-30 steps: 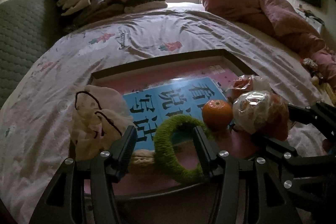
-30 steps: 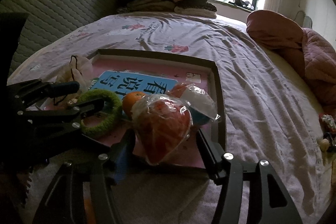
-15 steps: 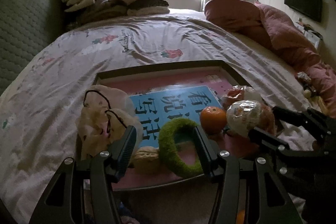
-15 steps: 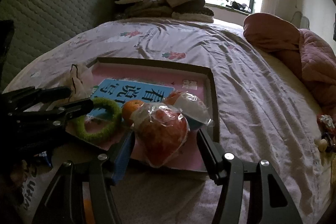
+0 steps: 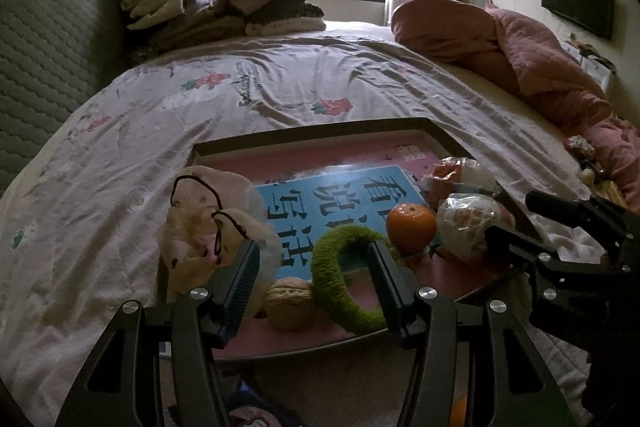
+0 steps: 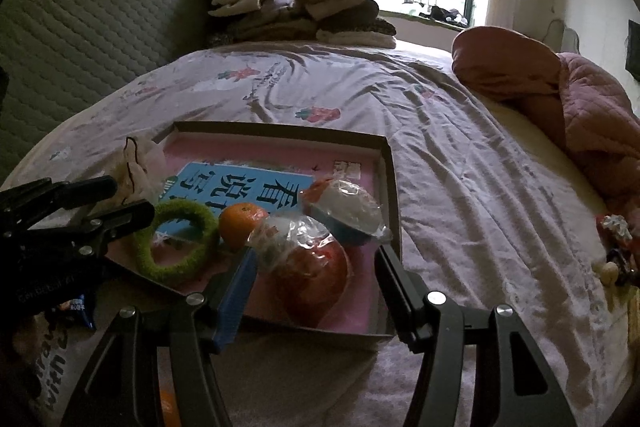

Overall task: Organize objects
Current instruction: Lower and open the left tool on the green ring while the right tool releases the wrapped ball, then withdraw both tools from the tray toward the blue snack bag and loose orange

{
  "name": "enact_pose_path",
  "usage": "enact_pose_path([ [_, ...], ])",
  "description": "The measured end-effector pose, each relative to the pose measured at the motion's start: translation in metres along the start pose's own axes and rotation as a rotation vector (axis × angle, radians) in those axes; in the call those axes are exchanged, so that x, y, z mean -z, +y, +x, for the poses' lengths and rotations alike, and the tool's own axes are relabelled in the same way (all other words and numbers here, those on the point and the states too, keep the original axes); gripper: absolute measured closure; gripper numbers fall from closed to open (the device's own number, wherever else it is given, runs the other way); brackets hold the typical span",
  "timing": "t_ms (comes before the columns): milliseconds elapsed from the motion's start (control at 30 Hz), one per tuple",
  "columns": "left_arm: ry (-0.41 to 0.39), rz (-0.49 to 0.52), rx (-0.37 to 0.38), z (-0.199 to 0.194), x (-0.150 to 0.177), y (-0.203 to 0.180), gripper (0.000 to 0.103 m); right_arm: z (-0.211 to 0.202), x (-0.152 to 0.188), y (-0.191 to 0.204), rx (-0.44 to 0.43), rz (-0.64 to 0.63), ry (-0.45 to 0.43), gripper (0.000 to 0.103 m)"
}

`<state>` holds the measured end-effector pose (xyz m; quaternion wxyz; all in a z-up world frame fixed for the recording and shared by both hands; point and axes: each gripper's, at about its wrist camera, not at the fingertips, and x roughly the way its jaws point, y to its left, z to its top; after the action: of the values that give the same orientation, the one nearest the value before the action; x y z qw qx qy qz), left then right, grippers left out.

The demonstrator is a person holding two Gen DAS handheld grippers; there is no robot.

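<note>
While hovering at the tray's near edge: left gripper open, green ring and walnut just ahead; right gripper open, bagged apple loose between fingers, orange ahead-left.

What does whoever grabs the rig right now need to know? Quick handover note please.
Left tongs: open, nothing held, in front of the green ring and walnut.
Right tongs: open, nothing held, in front of the bagged red fruit.
All in the tray on the bed: blue book, orange, drawstring pouch, second wrapped item.
Done: cannot tell from how things lie.
Left: nothing gripped yet; ring and bagged fruit look like the next picks.
</note>
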<state>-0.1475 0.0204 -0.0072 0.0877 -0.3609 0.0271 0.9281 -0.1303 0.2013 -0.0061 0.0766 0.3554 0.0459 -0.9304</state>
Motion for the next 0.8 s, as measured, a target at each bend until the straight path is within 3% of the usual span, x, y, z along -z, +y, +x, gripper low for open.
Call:
enact_pose_path([
  [800,-0.066,0.017,-0.019,-0.024,0.004,0.002,0.045,-0.017,-0.005,0.004,-0.033,0.011,-0.063,0.042],
])
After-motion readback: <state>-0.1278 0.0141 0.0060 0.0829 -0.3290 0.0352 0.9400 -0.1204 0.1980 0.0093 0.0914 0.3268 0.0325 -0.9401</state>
